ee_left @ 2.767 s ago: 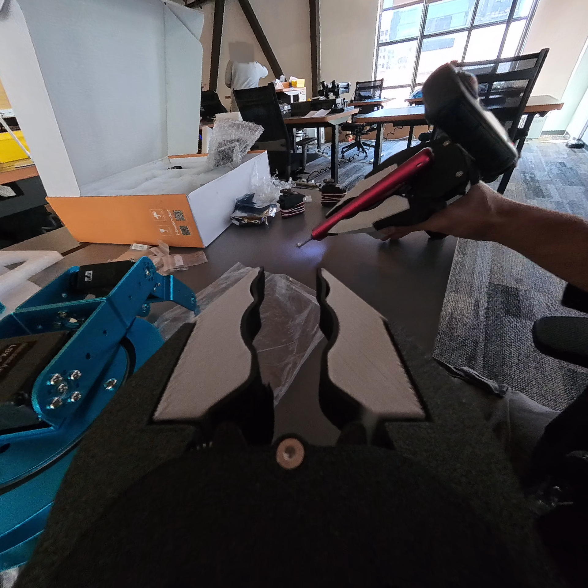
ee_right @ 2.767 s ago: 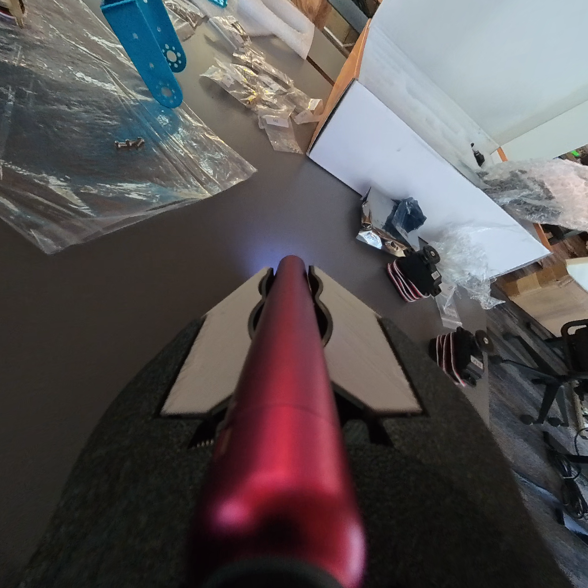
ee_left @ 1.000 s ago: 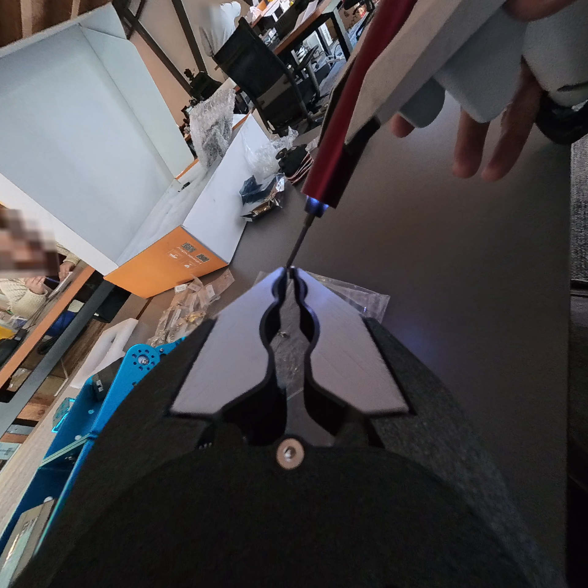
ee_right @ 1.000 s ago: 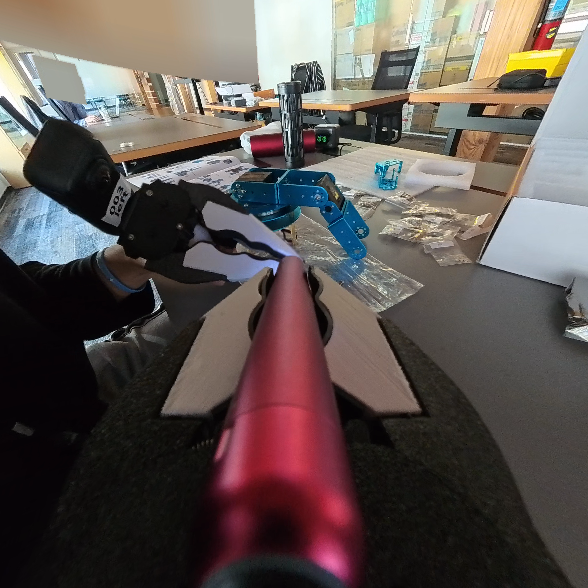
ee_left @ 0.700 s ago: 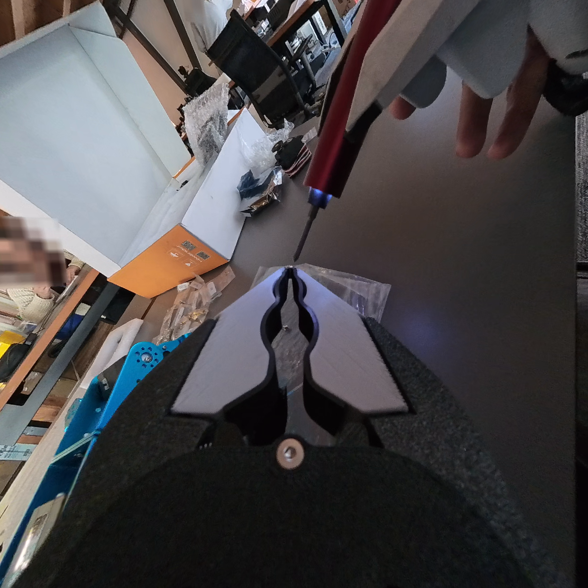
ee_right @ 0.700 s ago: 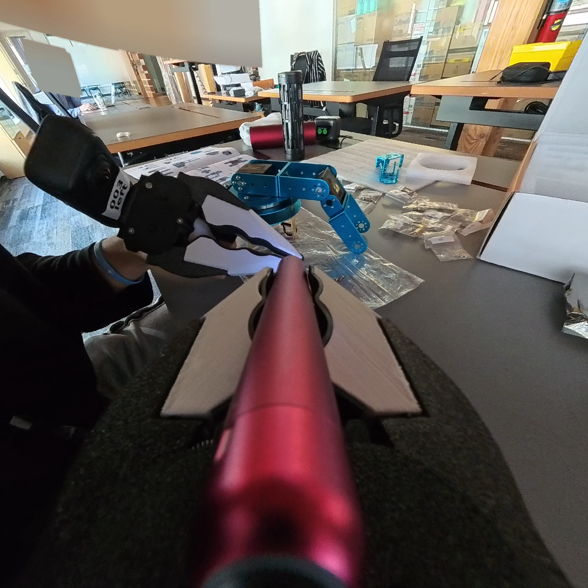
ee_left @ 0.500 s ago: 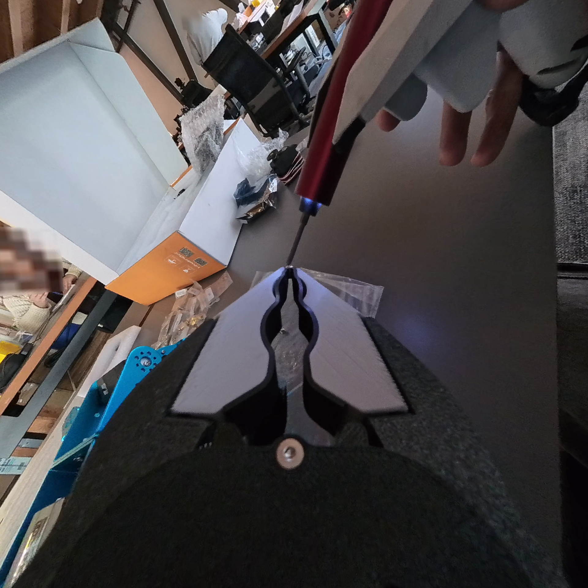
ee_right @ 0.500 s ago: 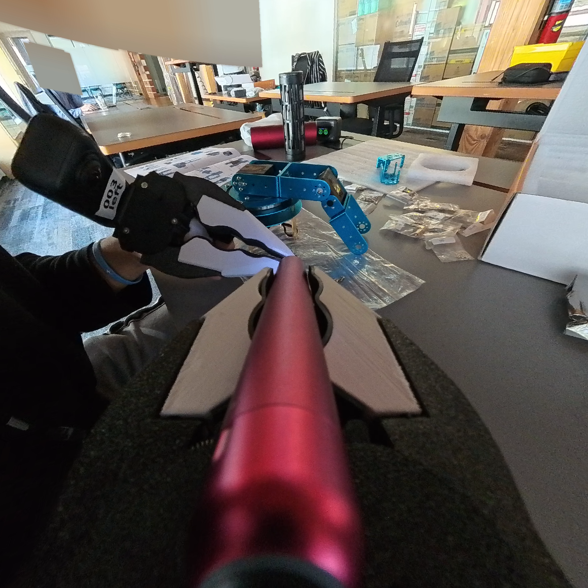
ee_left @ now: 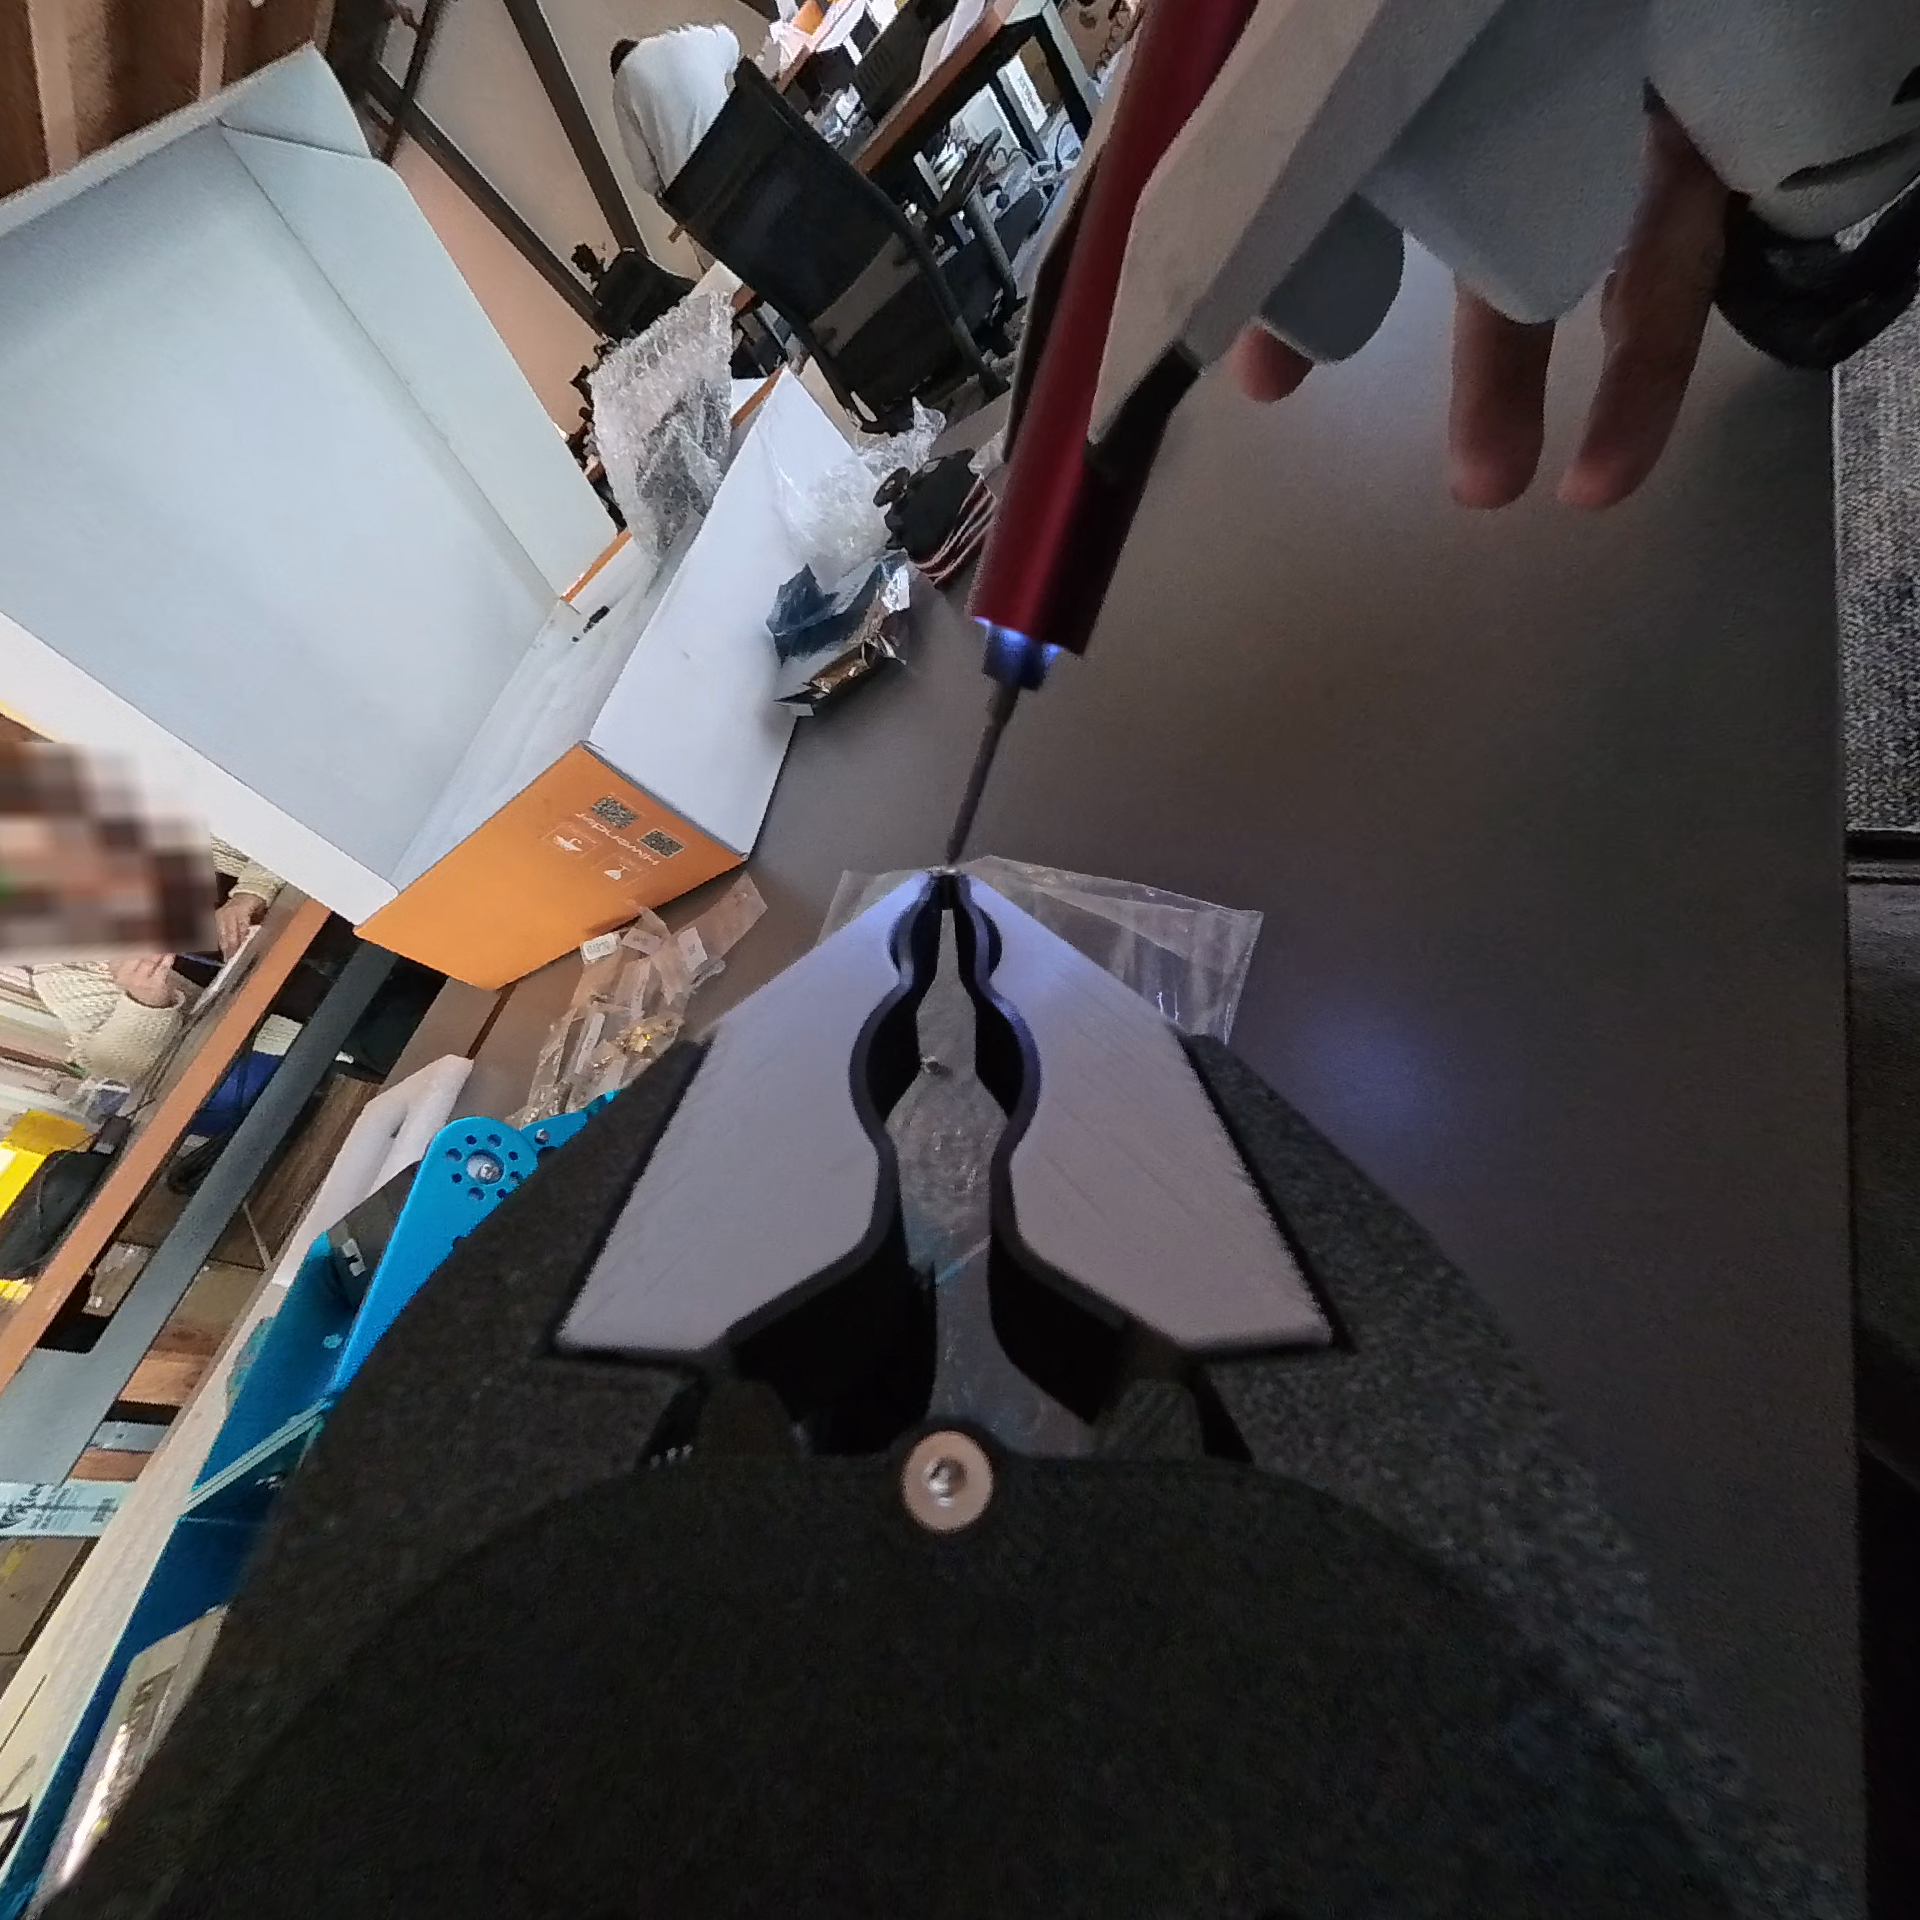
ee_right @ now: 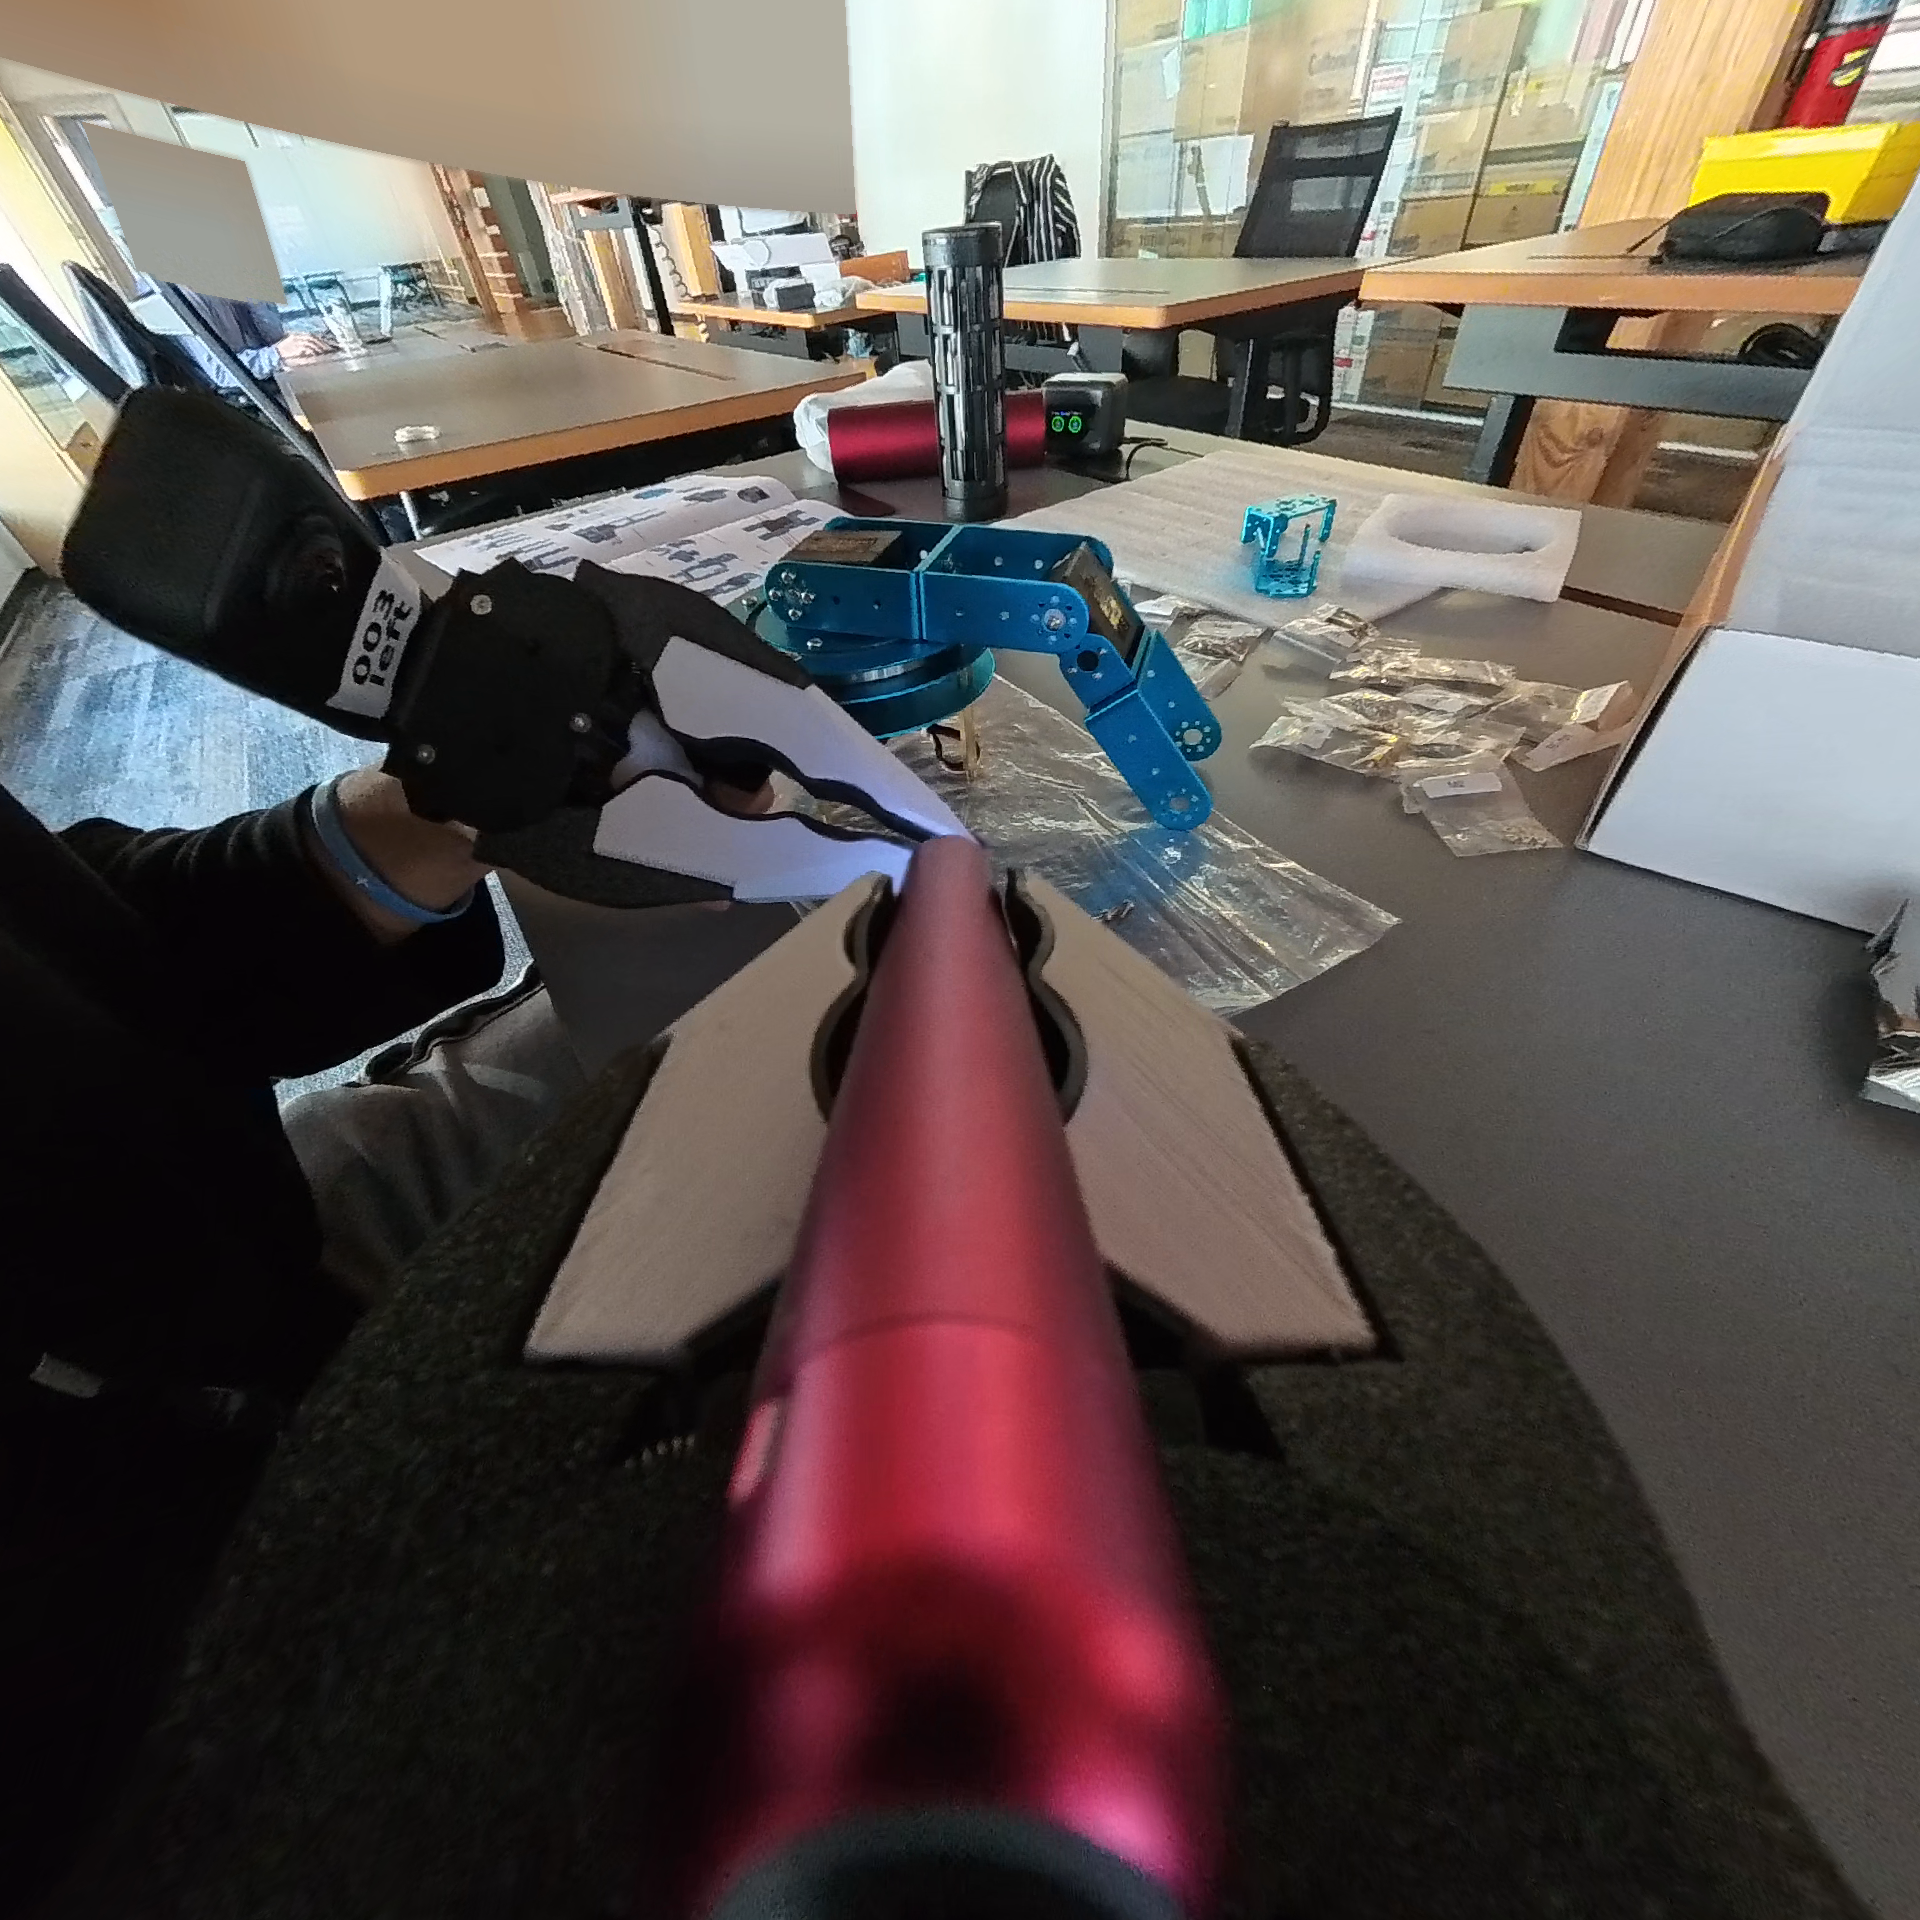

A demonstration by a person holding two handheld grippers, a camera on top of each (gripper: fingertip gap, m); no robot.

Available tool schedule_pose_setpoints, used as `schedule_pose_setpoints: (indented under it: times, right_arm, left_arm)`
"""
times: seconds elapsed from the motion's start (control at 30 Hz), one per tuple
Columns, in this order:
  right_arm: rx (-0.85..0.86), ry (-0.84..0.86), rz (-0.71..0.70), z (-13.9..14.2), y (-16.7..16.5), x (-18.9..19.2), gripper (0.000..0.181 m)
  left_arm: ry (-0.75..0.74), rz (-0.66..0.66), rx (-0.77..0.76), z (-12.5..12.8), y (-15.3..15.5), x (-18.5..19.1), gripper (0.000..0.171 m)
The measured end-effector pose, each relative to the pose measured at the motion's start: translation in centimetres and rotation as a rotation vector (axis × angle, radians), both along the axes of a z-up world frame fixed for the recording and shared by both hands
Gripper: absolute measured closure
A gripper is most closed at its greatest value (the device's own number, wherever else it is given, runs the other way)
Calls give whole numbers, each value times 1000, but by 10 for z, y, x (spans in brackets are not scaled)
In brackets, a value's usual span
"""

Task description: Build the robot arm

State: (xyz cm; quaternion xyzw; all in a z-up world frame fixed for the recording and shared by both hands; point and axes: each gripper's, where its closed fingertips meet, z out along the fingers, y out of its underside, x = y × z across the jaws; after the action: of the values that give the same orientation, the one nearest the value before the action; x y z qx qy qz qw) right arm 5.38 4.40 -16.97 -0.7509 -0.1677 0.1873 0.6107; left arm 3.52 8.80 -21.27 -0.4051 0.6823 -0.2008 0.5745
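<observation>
My left gripper [ee_left: 943, 883] is shut, with a tiny metal piece, seemingly a small screw [ee_left: 943, 871], pinched at its very tips. It is held up over a clear plastic sheet [ee_left: 1143, 925]. My right gripper [ee_right: 948, 894] is shut on a red electric screwdriver [ee_right: 935, 1247] with its blue light on. In the left wrist view the screwdriver [ee_left: 1049, 457] comes down from the top, and its thin bit [ee_left: 977, 769] touches the left gripper's tips. In the right wrist view the left gripper [ee_right: 935, 826] sits just beyond the screwdriver's nose.
A blue metal robot arm [ee_right: 1039, 623] stands on the dark table [ee_right: 1558, 1143] behind the plastic sheet [ee_right: 1195, 914]. Small parts bags [ee_right: 1403, 717] lie to its right. An open white and orange box [ee_left: 623, 727] and black servos [ee_left: 935, 499] lie farther along. The grippers' ends are close to 7 cm from one another.
The left gripper, open over the sheet 2.8 s ago, is now shut and raised. The screwdriver bit drew slightly away 0.7 s ago and now meets the left tips again.
</observation>
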Motion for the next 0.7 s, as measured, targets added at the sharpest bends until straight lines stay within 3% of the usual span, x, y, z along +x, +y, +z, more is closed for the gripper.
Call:
schedule_pose_setpoints:
  times: [0.5,0.7]
  right_arm:
    - [-19,-1,22,-4,0,-2,160]
    - [-32,-56,91,-10,-6,-7,160]
  left_arm:
    - [19,-19,26,-4,-2,-1,171]
    - [71,-100,211,-10,-9,-6,171]
